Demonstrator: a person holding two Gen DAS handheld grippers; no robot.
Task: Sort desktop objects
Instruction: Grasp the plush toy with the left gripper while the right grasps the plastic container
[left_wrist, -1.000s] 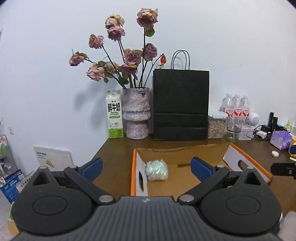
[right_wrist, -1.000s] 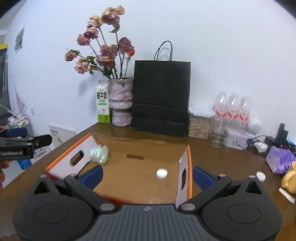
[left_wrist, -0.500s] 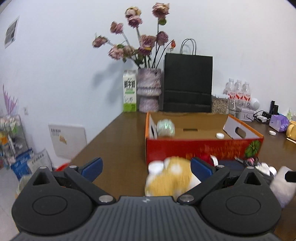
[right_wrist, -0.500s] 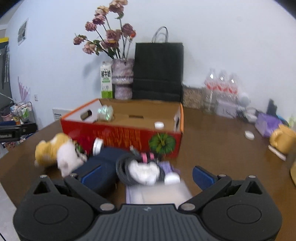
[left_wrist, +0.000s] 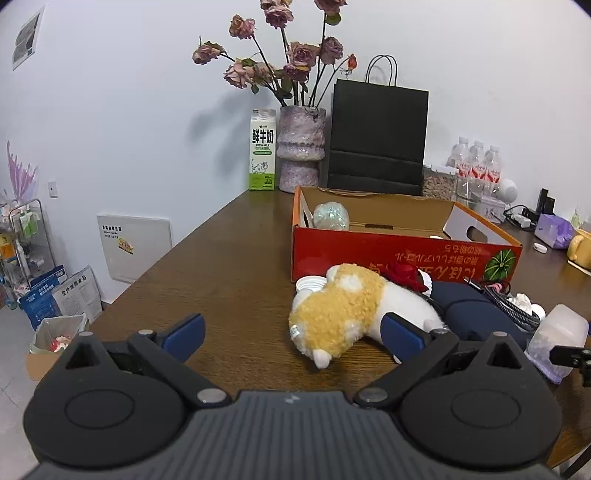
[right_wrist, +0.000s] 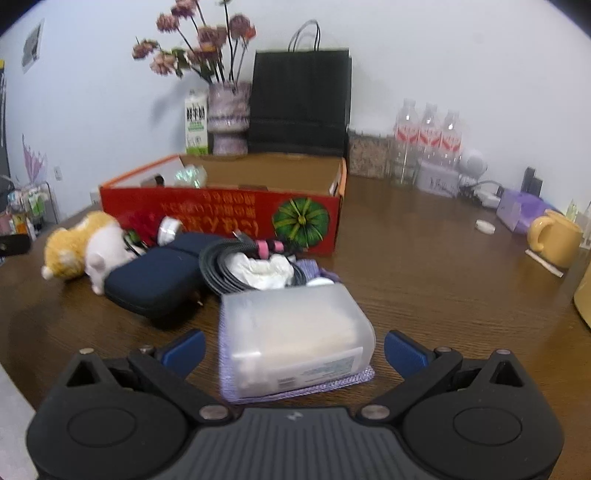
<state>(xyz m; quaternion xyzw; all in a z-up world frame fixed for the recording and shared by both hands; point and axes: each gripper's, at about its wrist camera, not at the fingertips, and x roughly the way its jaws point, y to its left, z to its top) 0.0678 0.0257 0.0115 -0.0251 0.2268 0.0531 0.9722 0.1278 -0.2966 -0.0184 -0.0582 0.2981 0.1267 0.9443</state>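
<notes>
Both tools stand wide open, gripping nothing. Just ahead of the left gripper (left_wrist: 293, 330), a plush toy (left_wrist: 345, 310) lies on the wooden table (left_wrist: 221, 258), near its right finger. Between the right gripper's (right_wrist: 293, 349) fingers sits a translucent plastic case (right_wrist: 295, 332) on a purple cloth (right_wrist: 354, 376). Beyond it lie a navy pouch (right_wrist: 155, 280) and coiled cable (right_wrist: 221, 266). Farther ahead stands the red cardboard box (right_wrist: 221, 214), a shiny ball (left_wrist: 331, 216) inside.

Even indoor light is seen throughout, soft shadows are thrown onto the wall (left_wrist: 110, 92) behind the flowers (left_wrist: 280, 55), edges are fisheye-bent, and the right wrist view is noticeably motion-blurred.
</notes>
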